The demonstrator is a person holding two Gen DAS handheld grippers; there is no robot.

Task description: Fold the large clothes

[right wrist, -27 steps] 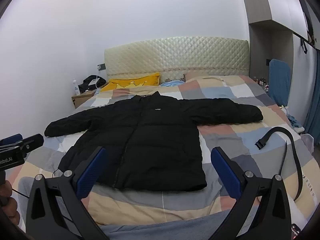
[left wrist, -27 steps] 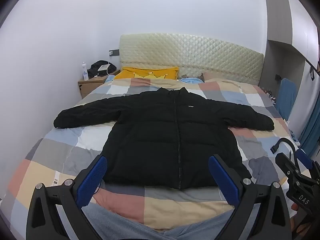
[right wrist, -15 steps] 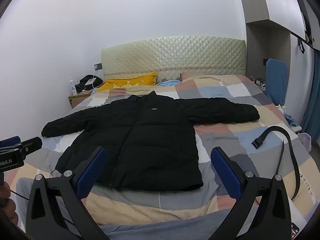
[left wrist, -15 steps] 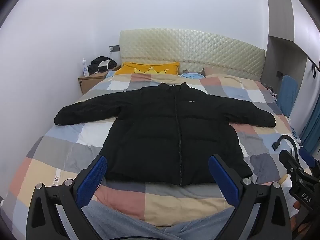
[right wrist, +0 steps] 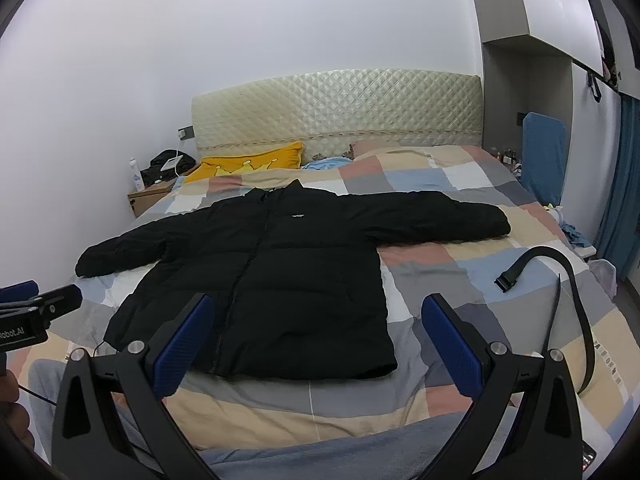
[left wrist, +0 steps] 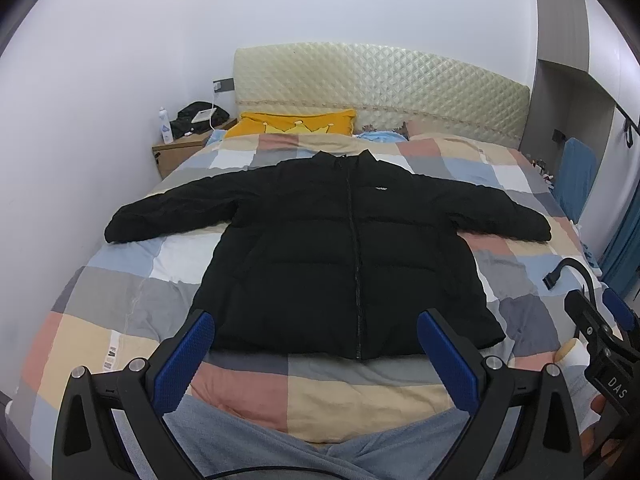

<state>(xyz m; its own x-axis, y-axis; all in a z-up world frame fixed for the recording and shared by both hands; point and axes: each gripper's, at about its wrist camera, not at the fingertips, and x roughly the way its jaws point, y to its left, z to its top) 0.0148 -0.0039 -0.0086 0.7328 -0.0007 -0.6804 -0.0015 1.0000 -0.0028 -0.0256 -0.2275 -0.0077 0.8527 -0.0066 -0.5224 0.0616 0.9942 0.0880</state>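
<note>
2 grippers are hanging wide open at the near edge of the bed, with nothing between their blue pads: the left gripper (left wrist: 314, 348) is pointing at the hem of the black puffer jacket (left wrist: 332, 264), and the right gripper (right wrist: 314, 332) is pointing at the same hem from further right. Neither is touching cloth. Just below them a strip of blue-grey fabric, probably the person's trousers, is filling the bottom of both views.

Beyond the pads the jacket is lying flat and face up on the checked quilt (left wrist: 100, 320), zipped, hem nearest, collar toward the headboard (left wrist: 380, 80), both sleeves spread straight out. A black strap with a buckle (right wrist: 560, 280) is lying on the quilt to the right, well apart from the jacket. Further back, a yellow pillow (left wrist: 296, 122) is resting against the headboard.

Folding is not begun; this is the approach. The next move likely calls for reaching to 1 sleeve, or both, pinching near the cuff and carrying it across the chest. Thick padding may spring back, so a deep bite is advisable.
</note>
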